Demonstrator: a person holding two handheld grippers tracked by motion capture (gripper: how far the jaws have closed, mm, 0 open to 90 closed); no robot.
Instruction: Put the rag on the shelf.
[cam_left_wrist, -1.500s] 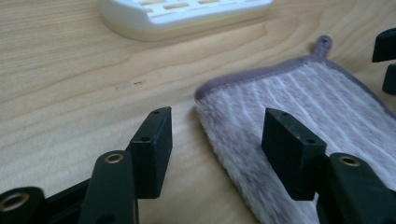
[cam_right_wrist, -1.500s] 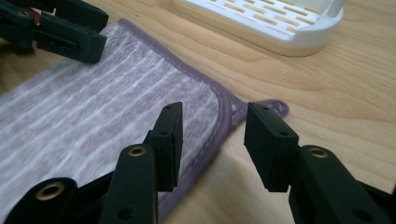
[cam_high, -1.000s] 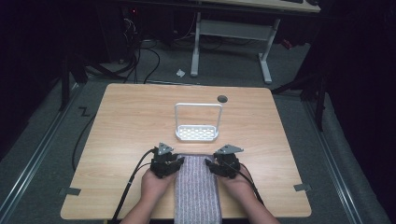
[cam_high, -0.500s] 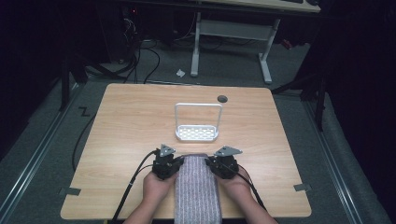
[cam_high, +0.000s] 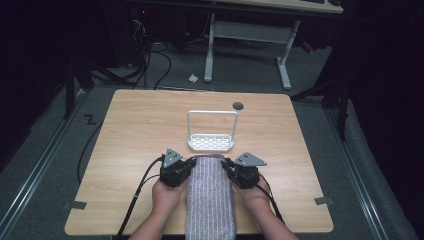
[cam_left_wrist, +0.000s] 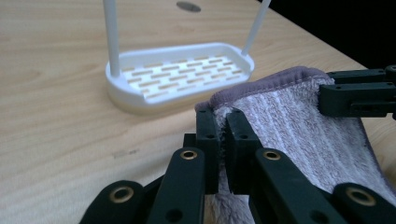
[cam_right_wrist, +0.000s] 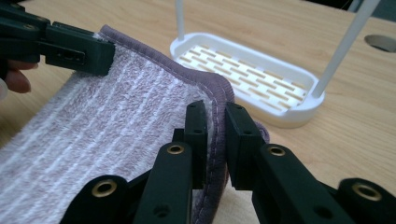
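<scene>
Purple towel (cam_high: 210, 200) corners now pinched by left tool (cam_left_wrist: 222, 140) & right tool (cam_right_wrist: 215, 140), jaws just closed.

Your high view is dim: light from above falls on the worktop (cam_high: 150, 125), while the frame edges sink into black. Your gripper views look brighter, with blurred upper backgrounds.

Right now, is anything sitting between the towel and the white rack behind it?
Nothing visible. The towel is pinched at its far corners by the left claw and right claw, and only bare table lies between its far edge and the white rack.
</scene>
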